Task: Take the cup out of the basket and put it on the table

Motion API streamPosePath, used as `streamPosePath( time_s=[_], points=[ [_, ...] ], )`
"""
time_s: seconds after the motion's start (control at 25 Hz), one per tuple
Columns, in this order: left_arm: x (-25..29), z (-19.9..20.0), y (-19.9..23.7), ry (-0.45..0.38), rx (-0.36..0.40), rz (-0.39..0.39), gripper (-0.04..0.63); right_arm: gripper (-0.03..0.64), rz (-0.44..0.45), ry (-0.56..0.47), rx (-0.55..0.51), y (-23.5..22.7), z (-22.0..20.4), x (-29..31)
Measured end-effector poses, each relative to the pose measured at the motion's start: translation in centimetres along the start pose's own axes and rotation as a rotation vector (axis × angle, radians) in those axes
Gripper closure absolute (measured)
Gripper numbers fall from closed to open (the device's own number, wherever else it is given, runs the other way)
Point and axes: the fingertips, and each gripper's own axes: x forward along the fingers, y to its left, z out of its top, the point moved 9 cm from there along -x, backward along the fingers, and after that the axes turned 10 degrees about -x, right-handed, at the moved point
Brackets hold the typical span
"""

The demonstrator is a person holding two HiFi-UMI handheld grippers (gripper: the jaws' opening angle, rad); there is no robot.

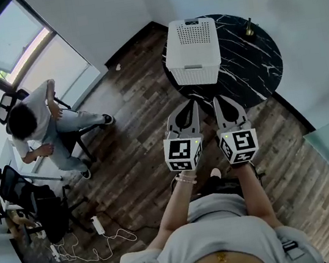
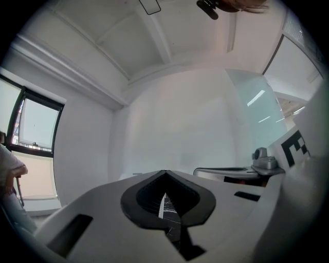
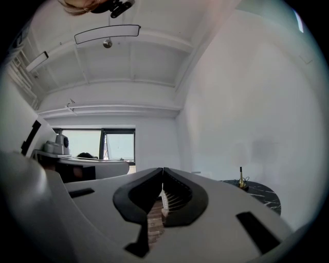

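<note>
Left claw (image 1: 193, 102) and right claw (image 1: 217, 99), both closed, empty; one basket (image 1: 193, 55) on one table (image 1: 253, 67).

I'm in what looks like an office: a person (image 1: 43, 125) on a swivel chair (image 1: 7, 104) by the big window (image 1: 11, 43) at ten o'clock, cables (image 1: 107, 236) across the plank floor (image 1: 140, 175), and a marble tabletop (image 1: 253, 64) at one.

A dark wood-plank floor (image 1: 140, 175) runs between plain white walls (image 1: 102, 14). At far left a large window (image 1: 14, 40) lets in bright daylight. A round black marble table (image 1: 253, 64) stands far right, near the wall. On the left a person (image 1: 39, 123) sits on a black office chair (image 1: 8, 103), and white cables (image 1: 100, 234) lie on the floor nearer
</note>
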Motion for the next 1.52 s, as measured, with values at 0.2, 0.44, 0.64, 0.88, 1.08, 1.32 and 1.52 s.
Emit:
streamPosePath(
  time_s=[0.2,0.44,0.64,0.88,1.08,1.32,1.52],
  points=[
    [1.5,-0.2,-0.9,-0.002,0.011,0.003,0.589,0.609,0.001,-0.009,0.010,-1.6,-0.5,0.3],
    [2.5,-0.7,-0.9,0.003,0.007,0.009,0.589,0.608,0.012,-0.006,0.005,-2.2,-0.8,0.9],
    [3.3,-0.9,-0.8,0.005,0.000,0.010,0.589,0.609,0.019,-0.005,-0.002,-2.7,-0.9,1.6],
    [4.2,-0.7,0.1,0.005,-0.004,0.006,0.589,0.609,0.016,-0.001,-0.003,-2.9,-0.9,3.0],
    [5.4,-0.4,1.8,0.004,-0.003,0.012,0.589,0.609,0.016,0.005,-0.001,-3.0,-1.2,4.8],
    [7.7,-0.2,3.8,0.014,-0.009,-0.007,0.589,0.608,0.007,0.015,-0.003,-3.2,-1.3,7.5],
    [10.0,-0.4,5.1,0.028,-0.013,-0.038,0.589,0.609,-0.006,0.026,-0.007,-3.5,-1.8,9.9]
  ],
)
